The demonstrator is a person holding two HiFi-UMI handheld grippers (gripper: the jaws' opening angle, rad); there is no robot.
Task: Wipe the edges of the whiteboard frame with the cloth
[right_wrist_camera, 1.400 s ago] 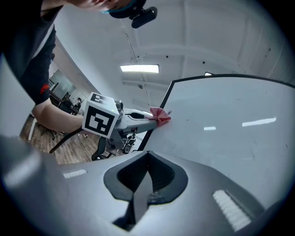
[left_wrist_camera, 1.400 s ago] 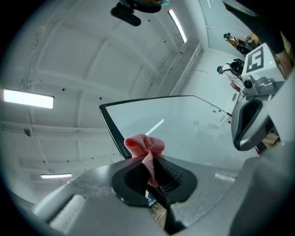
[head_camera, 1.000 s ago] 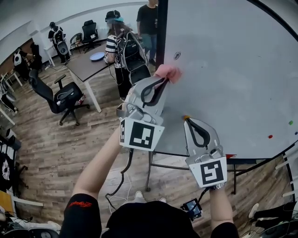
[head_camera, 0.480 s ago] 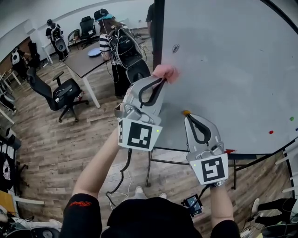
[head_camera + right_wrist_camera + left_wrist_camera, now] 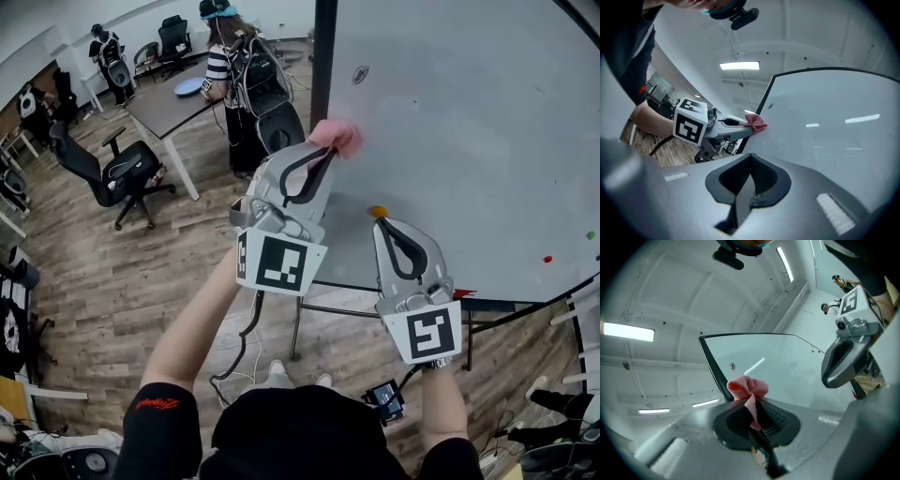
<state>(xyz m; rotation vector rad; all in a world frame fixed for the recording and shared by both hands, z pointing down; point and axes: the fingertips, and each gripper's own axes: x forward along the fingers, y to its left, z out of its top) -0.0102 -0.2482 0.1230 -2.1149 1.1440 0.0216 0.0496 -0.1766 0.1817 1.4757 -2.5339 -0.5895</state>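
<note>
A pink cloth [image 5: 337,137] bunches at the tip of my left gripper [image 5: 325,156], which is shut on it. The cloth sits against the whiteboard [image 5: 469,141] just right of its black left frame edge [image 5: 323,56]. In the left gripper view the cloth [image 5: 748,391] sticks up between the closed jaws, beside the dark frame edge [image 5: 711,366]. My right gripper [image 5: 380,220] is shut and holds nothing, lower on the board near the bottom frame [image 5: 441,298]. The right gripper view shows the left gripper [image 5: 736,125] with the cloth [image 5: 755,121] at the frame edge [image 5: 764,101].
The whiteboard stands on a metal stand [image 5: 298,328] over a wooden floor. To the left are a grey table [image 5: 173,105], black office chairs [image 5: 122,178] and a person [image 5: 230,70] with a backpack. Small magnets [image 5: 547,260] dot the board's right side.
The view has shifted slightly; my left gripper with the cloth has stayed at the left frame edge, shifting a little upward. My right gripper has stayed shut below it.
</note>
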